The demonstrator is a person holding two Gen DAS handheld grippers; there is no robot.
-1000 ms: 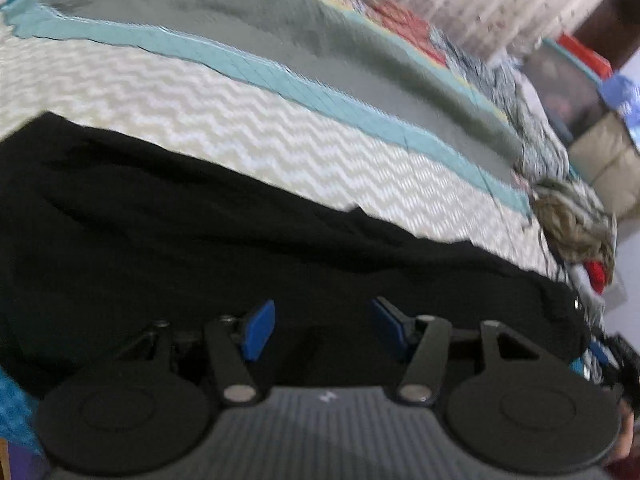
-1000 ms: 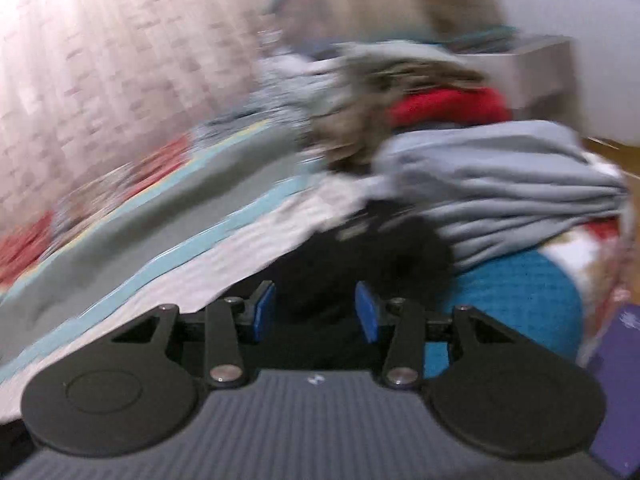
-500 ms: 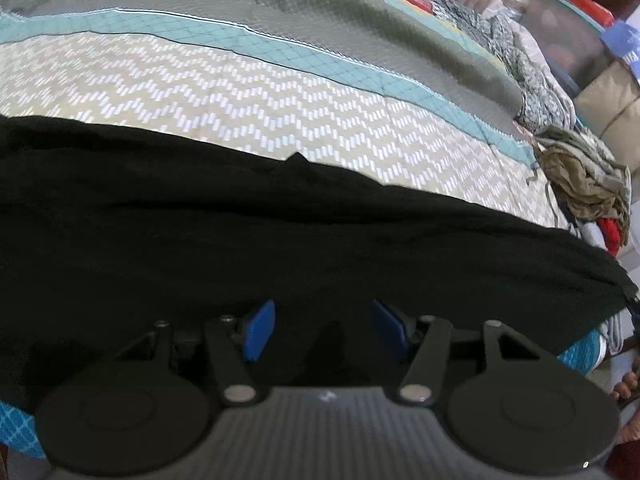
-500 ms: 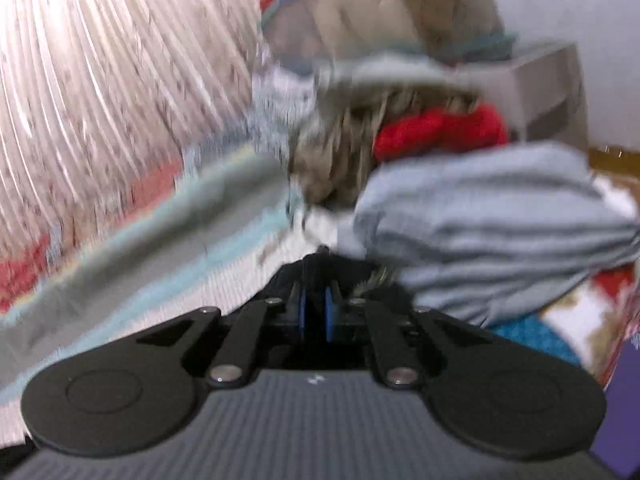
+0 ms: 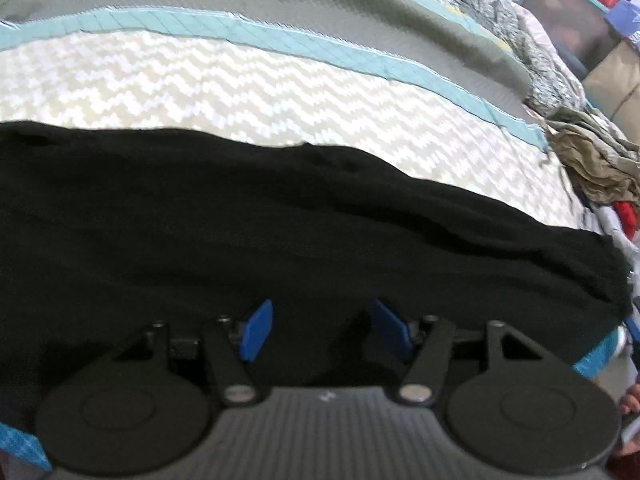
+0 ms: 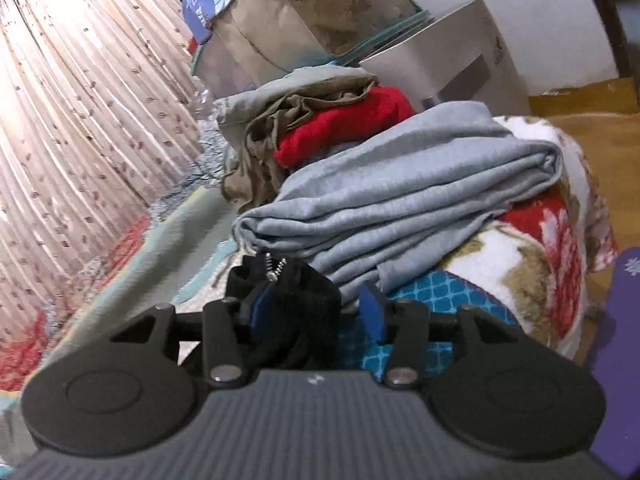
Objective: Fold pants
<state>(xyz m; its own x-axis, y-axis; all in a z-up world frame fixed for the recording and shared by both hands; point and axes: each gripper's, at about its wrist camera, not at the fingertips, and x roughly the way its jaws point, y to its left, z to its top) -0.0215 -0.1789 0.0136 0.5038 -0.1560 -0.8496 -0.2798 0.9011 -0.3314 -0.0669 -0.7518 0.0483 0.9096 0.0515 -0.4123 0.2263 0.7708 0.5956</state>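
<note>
Black pants point(image 5: 280, 232) lie spread in a long band across the bed's chevron cover point(image 5: 240, 92). My left gripper point(image 5: 323, 330) hovers low over their near part, pointing steeply down; its jaws are opening, its blue pads stand apart and no cloth is pinched between them. In the right wrist view, a bunched end of the black pants point(image 6: 296, 300) with a drawstring cord point(image 6: 274, 268) stands between my right gripper's point(image 6: 316, 312) jaws. Those jaws are opening; the cloth leans on the left pad and the right pad is clear of it.
A folded grey garment point(image 6: 400, 208) lies just beyond the right gripper on a floral blanket point(image 6: 532, 248). Behind it are red point(image 6: 348, 128) and olive point(image 6: 280, 128) clothes, boxes and a curtain point(image 6: 80, 120). The olive pile point(image 5: 592, 160) sits at the bed's far right.
The right gripper closed on the pants' end half a second ago and has now opened, with the cloth still between the jaws. The left gripper came in over the pants, then held still.
</note>
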